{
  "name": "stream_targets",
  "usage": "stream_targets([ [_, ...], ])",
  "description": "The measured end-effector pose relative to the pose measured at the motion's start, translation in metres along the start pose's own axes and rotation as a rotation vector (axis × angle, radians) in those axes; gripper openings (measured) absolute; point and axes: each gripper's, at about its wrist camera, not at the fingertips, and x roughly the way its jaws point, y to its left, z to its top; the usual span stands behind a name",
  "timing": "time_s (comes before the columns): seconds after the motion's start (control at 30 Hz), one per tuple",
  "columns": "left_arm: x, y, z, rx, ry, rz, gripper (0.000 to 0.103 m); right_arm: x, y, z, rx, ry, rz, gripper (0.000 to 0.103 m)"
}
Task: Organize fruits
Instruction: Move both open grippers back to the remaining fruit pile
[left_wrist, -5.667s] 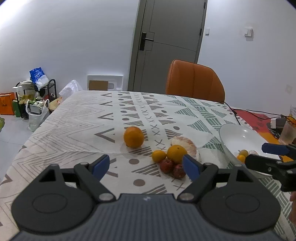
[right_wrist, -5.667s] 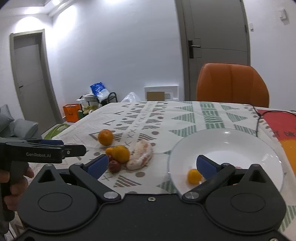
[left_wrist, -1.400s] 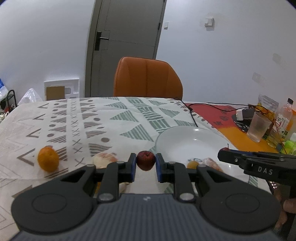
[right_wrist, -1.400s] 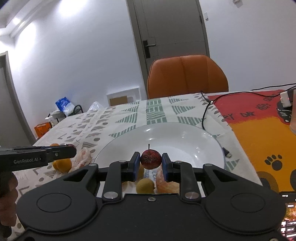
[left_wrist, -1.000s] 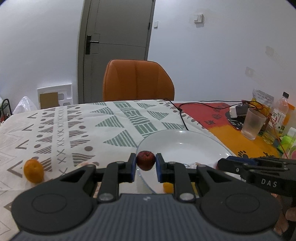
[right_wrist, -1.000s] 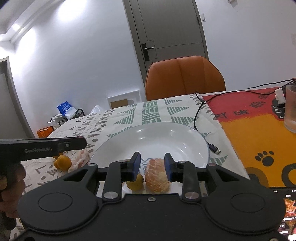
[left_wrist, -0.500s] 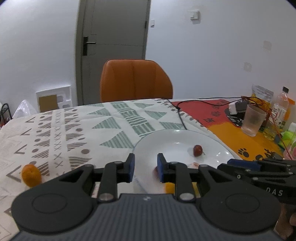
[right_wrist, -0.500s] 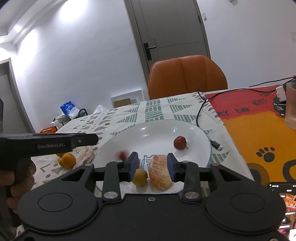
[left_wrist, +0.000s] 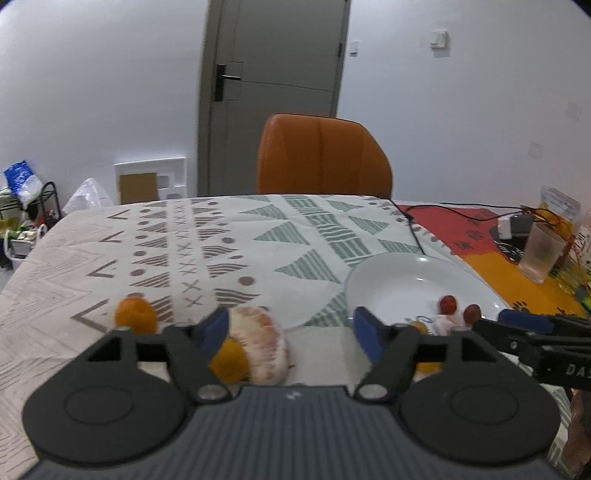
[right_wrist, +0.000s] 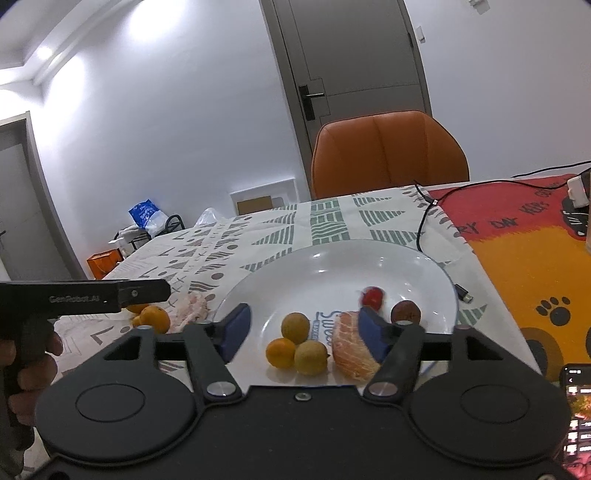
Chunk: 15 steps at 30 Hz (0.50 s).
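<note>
Both tools are spreading, nothing between the pads: left tool (left_wrist: 290, 328), right tool (right_wrist: 303, 328). The peeled citrus piece (left_wrist: 260, 341) lies on the desk (left_wrist: 229, 254) left of the plate (right_wrist: 406, 258); probably soft, light, tearable, so grip its middle gently

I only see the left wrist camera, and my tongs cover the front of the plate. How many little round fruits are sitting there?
Observer: Three, huddled near the front of the plate: two yellowish fruits and one orange fruit.
Operator: Is anything bigger next to them?
Observer: Yes, a peeled citrus segment lies just to their right, partly behind one finger of the right tongs.
Operator: Are those tongs holding any fruit?
Observer: No. Their jaws are opening and the pads press on nothing; the fruits just lie on the plate beneath the gap.
</note>
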Motion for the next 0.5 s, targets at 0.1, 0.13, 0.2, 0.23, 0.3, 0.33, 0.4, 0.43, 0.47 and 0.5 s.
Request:
stream_targets([
  [0.1,-0.005,0.007,-0.001,-0.008,-0.009,0.025,0.085,-0.001,0.005,0.001,-0.002,-0.019,0.002,0.089],
  [0.13,-0.007,0.009,-0.001,-0.01,-0.013,0.034,0.086,-0.001,0.007,0.001,-0.002,-0.022,0.005,0.095],
  [0.2,-0.011,0.014,-0.002,-0.012,-0.021,0.052,0.089,-0.001,0.011,0.002,-0.004,-0.026,0.01,0.099],
  [0.23,-0.013,0.016,-0.002,-0.013,-0.022,0.061,0.09,0.0,0.014,0.003,-0.007,-0.029,0.013,0.1],
  [0.3,-0.016,0.021,-0.003,-0.02,-0.024,0.071,0.091,0.0,0.018,0.003,-0.013,-0.033,0.015,0.103],
  [0.33,-0.017,0.023,-0.004,-0.023,-0.024,0.073,0.092,0.001,0.02,0.003,-0.014,-0.034,0.016,0.103],
  [0.4,-0.019,0.028,-0.005,-0.03,-0.025,0.08,0.092,0.003,0.023,0.003,-0.017,-0.029,0.019,0.103],
  [0.43,-0.02,0.031,-0.005,-0.035,-0.026,0.084,0.092,0.004,0.025,0.003,-0.018,-0.027,0.02,0.103],
  [0.47,-0.022,0.034,-0.006,-0.039,-0.027,0.088,0.093,0.005,0.027,0.003,-0.018,-0.025,0.021,0.103],
  [0.5,-0.022,0.036,-0.006,-0.043,-0.028,0.092,0.093,0.006,0.028,0.003,-0.019,-0.023,0.022,0.103],
])
